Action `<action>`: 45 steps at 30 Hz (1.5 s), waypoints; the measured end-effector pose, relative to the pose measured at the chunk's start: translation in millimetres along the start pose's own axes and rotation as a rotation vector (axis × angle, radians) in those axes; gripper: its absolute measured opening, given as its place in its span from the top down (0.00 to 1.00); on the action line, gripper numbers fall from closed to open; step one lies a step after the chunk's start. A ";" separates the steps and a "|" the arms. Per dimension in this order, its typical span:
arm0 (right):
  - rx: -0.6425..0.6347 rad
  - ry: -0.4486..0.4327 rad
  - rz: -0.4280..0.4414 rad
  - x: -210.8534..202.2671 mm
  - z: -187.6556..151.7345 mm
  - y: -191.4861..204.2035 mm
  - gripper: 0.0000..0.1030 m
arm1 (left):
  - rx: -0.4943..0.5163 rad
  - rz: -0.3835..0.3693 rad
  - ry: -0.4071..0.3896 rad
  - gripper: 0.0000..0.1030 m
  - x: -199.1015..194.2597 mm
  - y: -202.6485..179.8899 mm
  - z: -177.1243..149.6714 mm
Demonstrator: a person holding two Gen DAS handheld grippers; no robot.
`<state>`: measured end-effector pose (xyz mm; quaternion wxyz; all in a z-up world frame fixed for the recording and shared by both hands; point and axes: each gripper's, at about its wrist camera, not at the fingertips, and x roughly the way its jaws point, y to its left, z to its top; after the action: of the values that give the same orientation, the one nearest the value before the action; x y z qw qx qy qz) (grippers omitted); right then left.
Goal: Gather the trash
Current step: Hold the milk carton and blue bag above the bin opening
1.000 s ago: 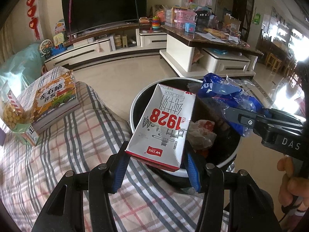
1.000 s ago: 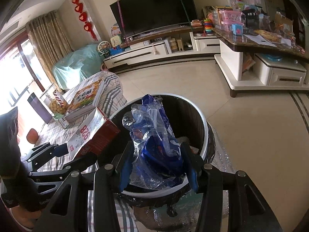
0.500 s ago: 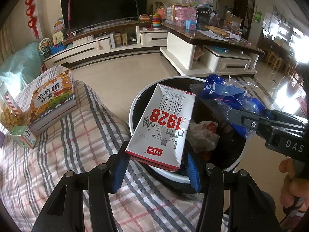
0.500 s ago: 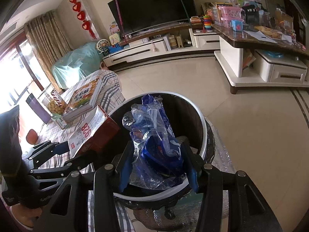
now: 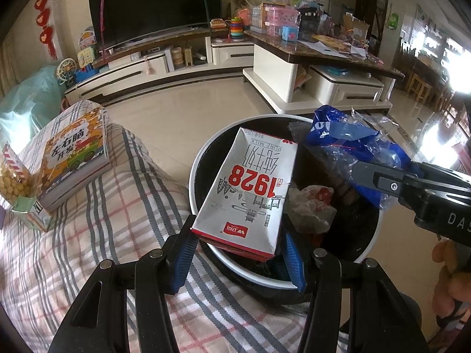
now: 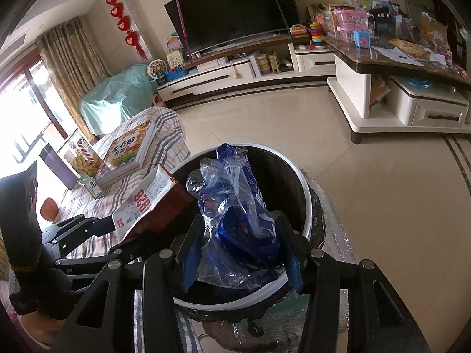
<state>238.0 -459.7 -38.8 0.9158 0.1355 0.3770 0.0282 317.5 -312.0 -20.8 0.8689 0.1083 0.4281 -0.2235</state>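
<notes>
milk carton [image 5: 250,188] over bin [image 5: 197,158] | wrapper [image 5: 353,144] right | book [image 5: 73,158] left

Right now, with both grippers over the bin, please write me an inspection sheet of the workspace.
Surface: plaid cloth beside the bin.
Job's things: milk carton and blue plastic bag, both held above the trash bin; crumpled wrapper inside the bin.
Clutter: book, snack box on the cloth.
Grippers: left gripper shut on the carton; right gripper shut on the bag.
Cables: nothing seen.
Surroundings: TV, cluttered counter, tiled floor.
</notes>
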 end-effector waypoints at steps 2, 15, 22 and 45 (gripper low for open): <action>0.001 0.002 0.002 1.0 0.9 -0.2 0.52 | 0.002 0.001 0.002 0.49 1.1 0.3 0.9; 0.004 0.014 0.004 9.2 5.9 -7.0 0.52 | 0.009 0.002 0.015 0.49 10.1 -2.4 7.8; 0.008 0.017 0.004 10.5 6.4 -9.4 0.52 | 0.016 0.000 0.019 0.49 11.9 -3.9 9.2; 0.018 0.034 0.024 14.9 9.8 -9.7 0.48 | 0.022 -0.018 0.029 0.48 14.5 -3.4 19.5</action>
<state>255.0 -468.9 -44.9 0.9076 0.1480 0.3909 0.0382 337.2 -326.7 -20.4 0.8594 0.1171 0.4392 -0.2342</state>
